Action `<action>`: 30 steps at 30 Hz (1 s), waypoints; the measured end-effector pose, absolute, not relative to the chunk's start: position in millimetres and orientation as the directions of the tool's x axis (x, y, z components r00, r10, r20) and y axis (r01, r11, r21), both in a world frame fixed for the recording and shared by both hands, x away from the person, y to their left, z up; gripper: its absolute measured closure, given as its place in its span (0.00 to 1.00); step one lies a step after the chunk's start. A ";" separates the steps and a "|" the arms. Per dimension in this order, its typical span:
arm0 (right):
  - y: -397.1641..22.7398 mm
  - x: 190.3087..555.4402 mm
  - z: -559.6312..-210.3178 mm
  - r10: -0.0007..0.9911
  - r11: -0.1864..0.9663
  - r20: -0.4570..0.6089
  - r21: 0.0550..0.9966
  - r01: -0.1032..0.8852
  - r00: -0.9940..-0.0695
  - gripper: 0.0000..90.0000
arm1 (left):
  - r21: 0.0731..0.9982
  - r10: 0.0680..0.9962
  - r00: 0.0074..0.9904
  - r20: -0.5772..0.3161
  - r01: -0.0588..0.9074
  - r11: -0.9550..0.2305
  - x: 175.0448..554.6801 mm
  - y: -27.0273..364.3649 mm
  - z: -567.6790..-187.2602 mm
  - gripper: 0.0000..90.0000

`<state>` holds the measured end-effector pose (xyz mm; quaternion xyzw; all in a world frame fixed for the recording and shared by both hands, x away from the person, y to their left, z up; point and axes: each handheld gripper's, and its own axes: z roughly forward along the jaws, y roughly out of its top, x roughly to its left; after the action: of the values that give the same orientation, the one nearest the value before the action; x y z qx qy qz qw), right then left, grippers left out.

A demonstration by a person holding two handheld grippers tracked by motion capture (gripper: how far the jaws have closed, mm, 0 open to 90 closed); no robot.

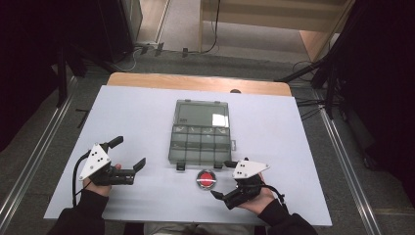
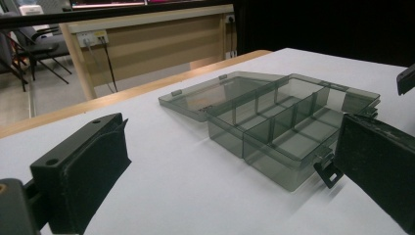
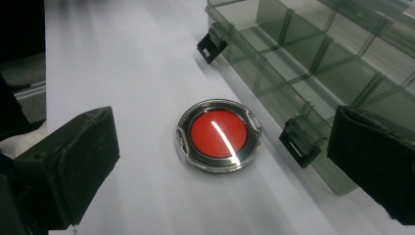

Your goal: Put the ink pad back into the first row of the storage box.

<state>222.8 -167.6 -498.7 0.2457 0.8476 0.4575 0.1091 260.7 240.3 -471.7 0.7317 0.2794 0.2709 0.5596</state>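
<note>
A smoky clear compartment box (image 1: 200,144) lies open at the table's middle, its lid (image 1: 202,114) folded flat toward the far side and its cells bare. In the left gripper view the box (image 2: 288,129) stands ahead and to the right. A round red disc with a silver rim (image 1: 206,178) rests just in front of the box; the right gripper view has the disc (image 3: 219,133) between the jaws, beside the box wall (image 3: 313,73). My left gripper (image 1: 131,152) sits open at the left. My right gripper (image 1: 222,179) is open next to the disc.
The white table top (image 1: 137,117) has a wooden strip (image 1: 195,82) along its far edge. Two black latches (image 3: 213,46) stick out from the box's near wall. Cables and dark stand legs lie on the floor beyond the table.
</note>
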 end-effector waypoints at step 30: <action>-119.3 238.7 -518.9 0.449 0.613 0.017 0.721 0.322 -0.893 0.00 | 0.971 0.706 0.703 0.081 0.103 -0.214 260.4 240.0 -471.2 0.00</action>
<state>238.7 -119.3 -518.9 0.2155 0.8943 0.3832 0.0831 260.4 240.0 -471.2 0.7315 0.2764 0.2682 0.5627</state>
